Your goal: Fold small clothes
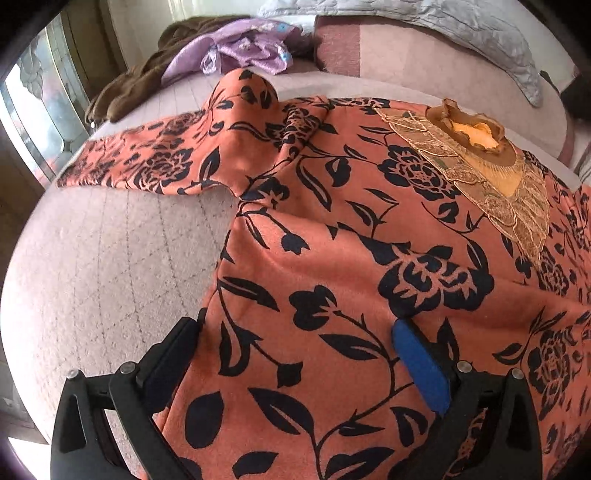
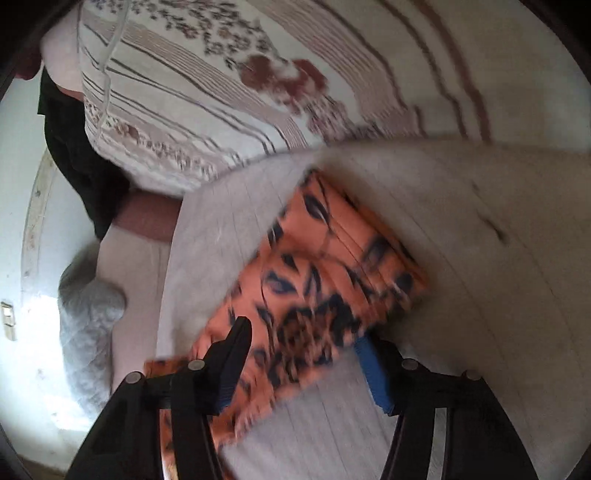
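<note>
My left hand-held gripper (image 1: 295, 354) gapes wide over the dress (image 1: 351, 258) hem on the bed (image 1: 110, 258), its body running straight ahead, while my right hand-held gripper (image 2: 303, 365), half open, straddles a sleeve (image 2: 317, 280) untouched.

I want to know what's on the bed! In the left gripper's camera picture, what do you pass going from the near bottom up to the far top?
Left gripper → orange flowered garment → its lace collar → purple cloth lying on a brown blanket → pale quilted pillow.
</note>
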Demonstrator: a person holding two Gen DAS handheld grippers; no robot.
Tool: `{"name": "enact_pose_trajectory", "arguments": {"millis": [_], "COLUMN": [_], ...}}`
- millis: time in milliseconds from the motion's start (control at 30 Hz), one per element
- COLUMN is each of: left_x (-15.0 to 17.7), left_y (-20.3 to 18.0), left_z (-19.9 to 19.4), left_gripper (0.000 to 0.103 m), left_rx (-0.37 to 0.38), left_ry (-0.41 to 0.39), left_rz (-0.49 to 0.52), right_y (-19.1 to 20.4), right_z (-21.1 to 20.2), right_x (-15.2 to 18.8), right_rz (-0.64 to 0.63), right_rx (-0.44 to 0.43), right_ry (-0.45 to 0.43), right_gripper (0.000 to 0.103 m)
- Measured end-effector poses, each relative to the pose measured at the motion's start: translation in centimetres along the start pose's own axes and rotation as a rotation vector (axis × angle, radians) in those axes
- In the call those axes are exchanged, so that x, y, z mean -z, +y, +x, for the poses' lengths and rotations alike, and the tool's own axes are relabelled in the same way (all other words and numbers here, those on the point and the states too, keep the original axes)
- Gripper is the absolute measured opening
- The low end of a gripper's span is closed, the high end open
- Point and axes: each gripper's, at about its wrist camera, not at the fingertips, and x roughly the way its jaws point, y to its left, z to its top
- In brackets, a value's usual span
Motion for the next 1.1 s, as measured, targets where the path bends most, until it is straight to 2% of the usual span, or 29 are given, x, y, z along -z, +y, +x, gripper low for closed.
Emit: {"name": "enact_pose_trajectory", "arguments": {"millis": [33,67,100,167,233,300,367,467,533,600,667,700,733,767,800,833,900,967,1033,1067,1100], "left_x": [-0.3,-0.9,-1.5,-3.4,-5.0,-6.5,-8.0,-8.8,-9.0,-8.7,-8.5,-8.3,-8.0,-7.7,-7.6,-7.4,-6.8,-6.8,-6.8,-7.0,-7.1], "left_y": [-0.2,-0.1,0.0,2.3,3.7,5.7,8.5,13.3,16.5,19.7,22.8,24.4,25.4,26.8,28.1,28.9,30.8,31.7,32.0,32.2,32.5], "left_z": [-0.2,-0.4,-0.7,-1.0,-2.8,-4.1,-5.1,-6.1,-5.6,-4.6,-3.5,-2.9,-2.7,-2.2,-1.9,-1.6,-1.2,-0.8,-0.1,0.4,0.7], "left_gripper": [0.103,0.103,0.101,0.096,0.096,0.096,0.096,0.096,0.096,0.096,0.096,0.096,0.096,0.096,0.096,0.096,0.096,0.096,0.096,0.096,0.096], "left_rx": [0.002,0.004,0.001,-0.017,-0.034,-0.055,-0.091,-0.133,-0.173,-0.176,-0.189,-0.199,-0.209,-0.220,-0.226,-0.232,-0.250,-0.246,-0.241,-0.223,-0.190], "left_ry": [0.013,0.018,0.011,-0.059,-0.127,-0.177,-0.225,-0.275,-0.276,-0.243,-0.205,-0.182,-0.167,-0.151,-0.140,-0.135,-0.133,-0.135,-0.121,-0.107,-0.095], "left_rz": [0.011,0.025,0.041,0.074,0.067,0.030,-0.017,-0.095,-0.156,-0.214,-0.260,-0.291,-0.320,-0.362,-0.401,-0.429,-0.494,-0.527,-0.531,-0.542,-0.562], "right_y": [0.5,1.1,1.6,3.5,6.9,13.4,19.8,29.9,34.6,38.2,41.4,42.0,42.9,43.5,44.0,44.4,44.0,43.8,42.7,42.4,41.2], "right_z": [0.5,1.1,1.9,1.8,0.0,-2.5,-5.0,-8.2,-8.9,-8.5,-6.7,-6.1,-4.8,-3.6,-1.7,0.2,3.0,4.8,4.7,4.9,5.0], "right_x": [-0.3,-0.7,-1.2,-1.1,-0.1,2.6,6.1,14.0,19.6,25.2,31.5,34.2,36.8,39.4,42.3,44.2,48.1,49.8,49.7,48.9,48.1], "right_rz": [-0.016,-0.041,-0.065,-0.098,-0.236,-0.432,-0.563,-0.745,-0.830,-0.860,-0.878,-0.896,-0.923,-0.954,-0.984,-0.988,-0.989,-0.973,-0.928,-0.924,-0.931], "right_rx": [0.021,0.050,0.073,0.051,0.014,-0.051,-0.172,-0.368,-0.461,-0.529,-0.550,-0.533,-0.505,-0.490,-0.492,-0.502,-0.499,-0.522,-0.564,-0.540,-0.476], "right_ry": [-0.024,-0.047,-0.048,-0.081,-0.128,-0.168,-0.154,-0.114,-0.060,0.033,0.133,0.154,0.177,0.210,0.280,0.347,0.445,0.530,0.502,0.446,0.393], "right_gripper": [0.034,0.006,0.006,0.005,0.005,0.005,0.005,0.005,0.005,0.005,0.009,0.010,0.023,0.058,0.079,0.092,0.092,0.092,0.092,0.090,0.089]}}
